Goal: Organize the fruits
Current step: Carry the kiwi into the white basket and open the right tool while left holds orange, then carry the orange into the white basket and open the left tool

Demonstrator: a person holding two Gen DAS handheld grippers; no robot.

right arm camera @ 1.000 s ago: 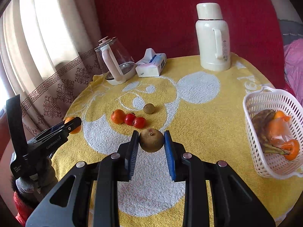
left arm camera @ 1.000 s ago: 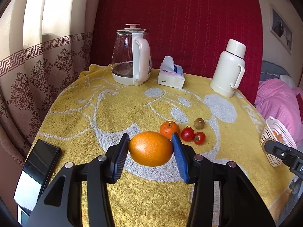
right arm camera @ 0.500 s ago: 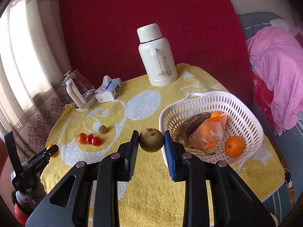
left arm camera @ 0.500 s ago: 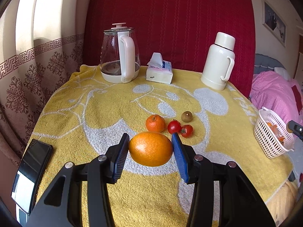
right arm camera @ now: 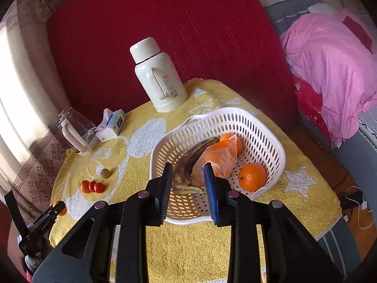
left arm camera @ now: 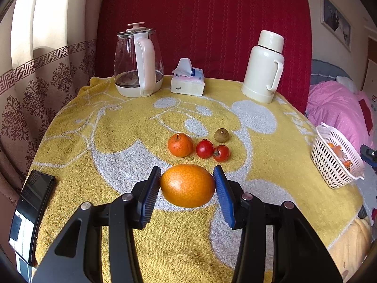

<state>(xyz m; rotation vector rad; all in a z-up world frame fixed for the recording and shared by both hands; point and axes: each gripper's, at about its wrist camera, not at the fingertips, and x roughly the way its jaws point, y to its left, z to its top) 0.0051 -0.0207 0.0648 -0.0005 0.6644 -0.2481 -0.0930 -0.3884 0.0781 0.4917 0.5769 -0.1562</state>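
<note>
My left gripper [left arm camera: 187, 186] is shut on a large orange [left arm camera: 187, 185], held above the yellow towel. Beyond it lie a small mandarin [left arm camera: 180, 144], two red tomatoes [left arm camera: 204, 149] and a brown round fruit [left arm camera: 221, 135]. My right gripper [right arm camera: 188, 188] is open and empty, just above the near rim of the white basket [right arm camera: 271, 139]. The basket holds a dark banana [right arm camera: 188, 165], an orange plastic bag [right arm camera: 216, 158] and an orange [right arm camera: 252, 177]. The brown fruit it held is not visible. The basket also shows in the left wrist view [left arm camera: 329, 162].
A glass kettle [left arm camera: 137, 61], a tissue pack [left arm camera: 187, 81] and a cream thermos [left arm camera: 264, 67] stand along the table's back edge. A black phone [left arm camera: 30, 210] lies at the front left edge. A pink-covered bed [right arm camera: 329, 54] is to the right.
My right gripper swung over to the basket and opened; the brown fruit it held is gone from its jaws. My left gripper still holds the orange, view shifted slightly.
</note>
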